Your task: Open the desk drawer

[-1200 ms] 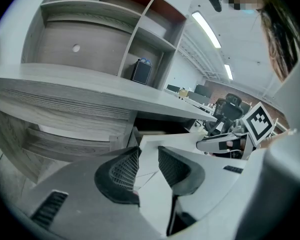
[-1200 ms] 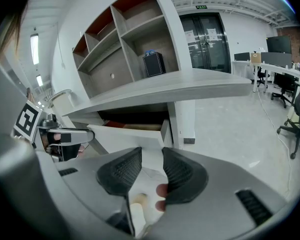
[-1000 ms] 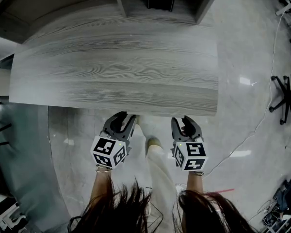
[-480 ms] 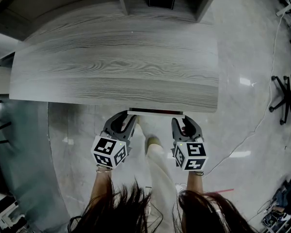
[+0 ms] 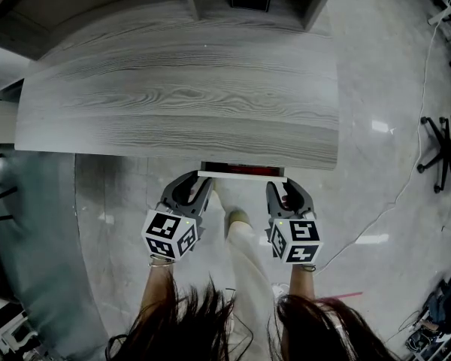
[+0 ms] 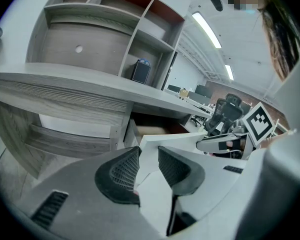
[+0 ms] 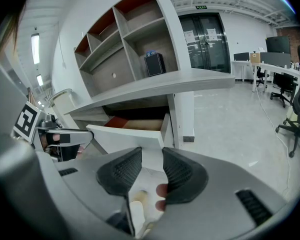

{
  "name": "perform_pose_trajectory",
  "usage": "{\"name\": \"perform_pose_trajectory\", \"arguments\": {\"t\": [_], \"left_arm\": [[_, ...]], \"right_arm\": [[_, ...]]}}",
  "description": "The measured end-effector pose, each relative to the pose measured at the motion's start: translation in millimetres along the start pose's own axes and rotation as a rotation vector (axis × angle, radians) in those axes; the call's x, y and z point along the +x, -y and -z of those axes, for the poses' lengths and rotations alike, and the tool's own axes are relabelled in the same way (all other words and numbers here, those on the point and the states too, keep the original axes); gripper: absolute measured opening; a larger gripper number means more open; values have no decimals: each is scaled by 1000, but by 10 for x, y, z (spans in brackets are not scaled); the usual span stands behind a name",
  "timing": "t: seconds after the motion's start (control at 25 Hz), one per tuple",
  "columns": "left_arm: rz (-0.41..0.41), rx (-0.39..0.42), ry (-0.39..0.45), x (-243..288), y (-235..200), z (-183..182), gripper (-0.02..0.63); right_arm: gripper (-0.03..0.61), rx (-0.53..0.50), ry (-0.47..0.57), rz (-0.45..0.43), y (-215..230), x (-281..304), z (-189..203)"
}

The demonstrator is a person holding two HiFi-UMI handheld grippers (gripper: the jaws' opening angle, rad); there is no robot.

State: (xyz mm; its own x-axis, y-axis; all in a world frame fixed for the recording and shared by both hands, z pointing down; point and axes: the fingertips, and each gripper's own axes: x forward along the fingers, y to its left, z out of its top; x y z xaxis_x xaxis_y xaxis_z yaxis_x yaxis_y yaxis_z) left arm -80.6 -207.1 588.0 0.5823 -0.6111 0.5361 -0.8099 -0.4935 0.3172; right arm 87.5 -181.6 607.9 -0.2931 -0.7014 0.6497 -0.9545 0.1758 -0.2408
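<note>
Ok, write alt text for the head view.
Seen from above, a drawer front pokes slightly out from under a grey wood-grain desk, with the left tongs and right tongs gripping its two ends. The person's hair and one leg show below.

Drawer (image 5: pixel 243 174): one second ago it sat wholly beneath the counter (image 5: pixel 180 104) edge and could not be seen from the head view. Half a second ago its white front showed just clear of that edge. It now stands further out, exposing a dark red strip of interior behind the front.
</note>
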Motion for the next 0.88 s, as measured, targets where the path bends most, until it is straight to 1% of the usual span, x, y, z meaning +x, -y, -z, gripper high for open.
{"name": "perform_pose_trajectory", "arguments": {"t": [0.88], "left_arm": [[-3,-11,-4,-95,64,123,112]], "right_arm": [[133,-9,-12,-1,-27,-88,123]]}}
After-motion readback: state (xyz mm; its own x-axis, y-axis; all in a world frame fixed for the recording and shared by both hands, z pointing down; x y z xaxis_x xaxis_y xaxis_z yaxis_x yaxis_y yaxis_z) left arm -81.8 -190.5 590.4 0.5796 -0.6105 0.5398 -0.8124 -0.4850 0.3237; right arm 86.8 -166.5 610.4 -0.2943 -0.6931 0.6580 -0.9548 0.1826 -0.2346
